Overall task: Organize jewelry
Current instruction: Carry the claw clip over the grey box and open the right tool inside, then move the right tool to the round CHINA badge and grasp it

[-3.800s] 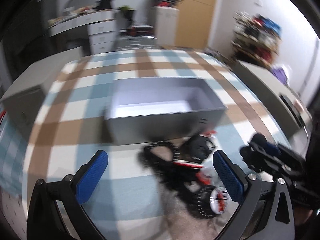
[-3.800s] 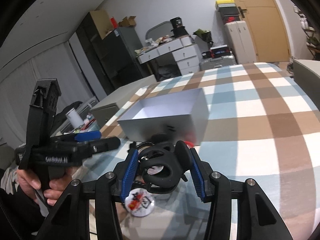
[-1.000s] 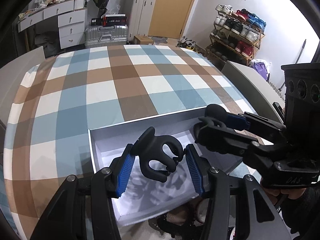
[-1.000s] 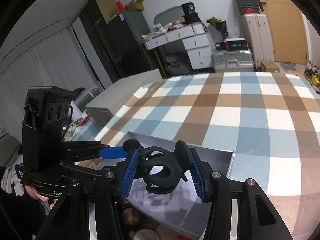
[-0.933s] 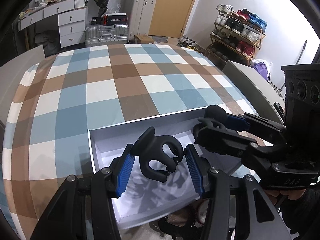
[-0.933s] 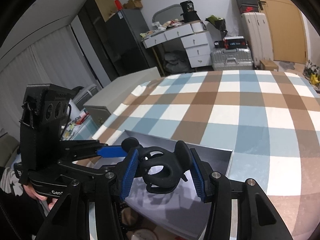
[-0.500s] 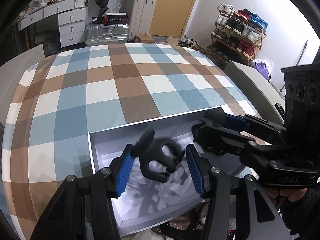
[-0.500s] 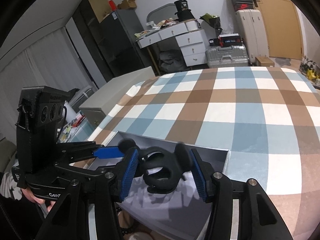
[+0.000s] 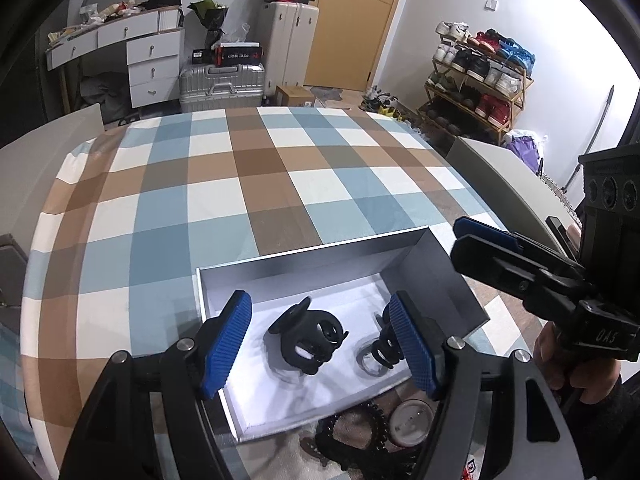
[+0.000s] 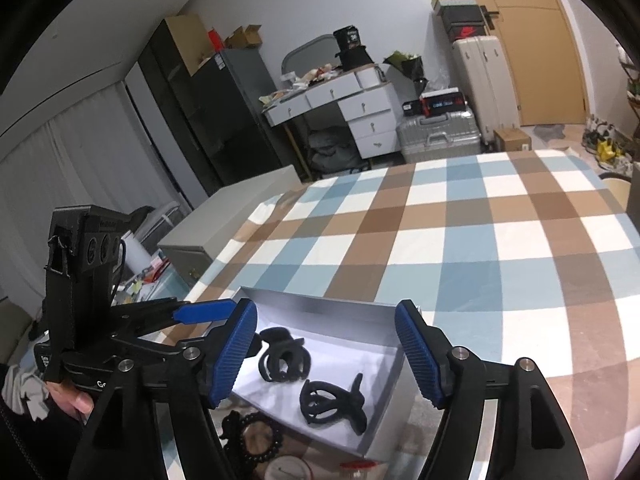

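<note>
A grey box (image 9: 328, 258) with a white inside stands on the checked tablecloth. Two black claw hair clips lie in it: one (image 9: 306, 334) between my left fingers' line of sight, a second (image 9: 385, 346) partly behind my left gripper's right pad. In the right wrist view they show as one clip (image 10: 282, 358) at the left and one (image 10: 334, 402) near the box's (image 10: 384, 412) front. My left gripper (image 9: 324, 344) is open and empty above the box. My right gripper (image 10: 328, 354) is open and empty above it too.
A black beaded bracelet (image 9: 348, 446) and a round badge (image 9: 412, 420) lie on the cloth in front of the box. They also show in the right wrist view: the bracelet (image 10: 250, 446) and the badge (image 10: 286, 472). The checked table (image 9: 240, 176) stretches beyond.
Both grippers held a black claw clip over the box half a second ago. Both have opened, and the two clips now lie inside the box.
</note>
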Motion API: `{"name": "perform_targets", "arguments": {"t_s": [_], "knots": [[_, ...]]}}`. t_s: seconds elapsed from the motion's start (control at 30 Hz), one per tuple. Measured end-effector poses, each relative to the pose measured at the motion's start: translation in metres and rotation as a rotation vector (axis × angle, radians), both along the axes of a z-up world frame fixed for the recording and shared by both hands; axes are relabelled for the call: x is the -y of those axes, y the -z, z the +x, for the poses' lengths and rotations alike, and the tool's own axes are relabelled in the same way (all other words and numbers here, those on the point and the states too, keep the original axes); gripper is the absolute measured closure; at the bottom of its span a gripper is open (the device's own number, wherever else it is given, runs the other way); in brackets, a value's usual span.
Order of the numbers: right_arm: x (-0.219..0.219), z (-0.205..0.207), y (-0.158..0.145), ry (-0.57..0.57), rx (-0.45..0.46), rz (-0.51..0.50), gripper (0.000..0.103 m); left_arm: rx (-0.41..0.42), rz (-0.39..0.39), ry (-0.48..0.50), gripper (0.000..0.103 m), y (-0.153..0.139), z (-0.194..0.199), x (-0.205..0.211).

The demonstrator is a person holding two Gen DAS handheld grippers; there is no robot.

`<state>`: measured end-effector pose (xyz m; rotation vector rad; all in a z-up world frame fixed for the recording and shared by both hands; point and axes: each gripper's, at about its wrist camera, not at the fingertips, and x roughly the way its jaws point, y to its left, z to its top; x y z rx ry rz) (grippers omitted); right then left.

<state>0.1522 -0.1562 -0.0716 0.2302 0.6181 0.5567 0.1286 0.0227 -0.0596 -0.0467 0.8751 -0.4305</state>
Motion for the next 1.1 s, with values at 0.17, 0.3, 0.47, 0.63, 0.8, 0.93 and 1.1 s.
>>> {"name": "perform_targets", "arguments": {"t_s": [0.17, 0.3, 0.47, 0.63, 0.8, 0.93, 1.1], "knots": [[0.004, -0.013, -0.011, 0.013, 0.036, 0.002, 0.024, 0.021, -0.001, -0.011, 0.036, -0.008, -0.01, 0.0], [0.006, -0.026, -0.02, 0.021, 0.066, 0.0, 0.016, 0.045, 0.001, -0.027, 0.035, -0.014, -0.018, 0.0], [0.009, -0.045, -0.031, 0.028, 0.107, -0.003, 0.008, 0.083, 0.015, -0.05, 0.025, -0.022, -0.03, 0.001], [0.01, -0.063, -0.037, 0.028, 0.137, -0.012, 0.002, 0.149, 0.034, -0.079, 0.024, -0.031, -0.047, 0.002], [0.008, -0.085, -0.04, 0.025, 0.165, -0.04, 0.0, 0.192, 0.038, -0.131, 0.018, -0.035, -0.062, -0.001], [0.007, -0.105, -0.037, 0.019, 0.178, -0.066, 0.0, 0.201, 0.041, -0.171, 0.016, -0.035, -0.072, -0.003], [0.003, -0.127, -0.024, 0.009, 0.178, -0.119, 0.0, 0.248, 0.021, -0.254, 0.001, -0.029, -0.095, -0.01]]}}
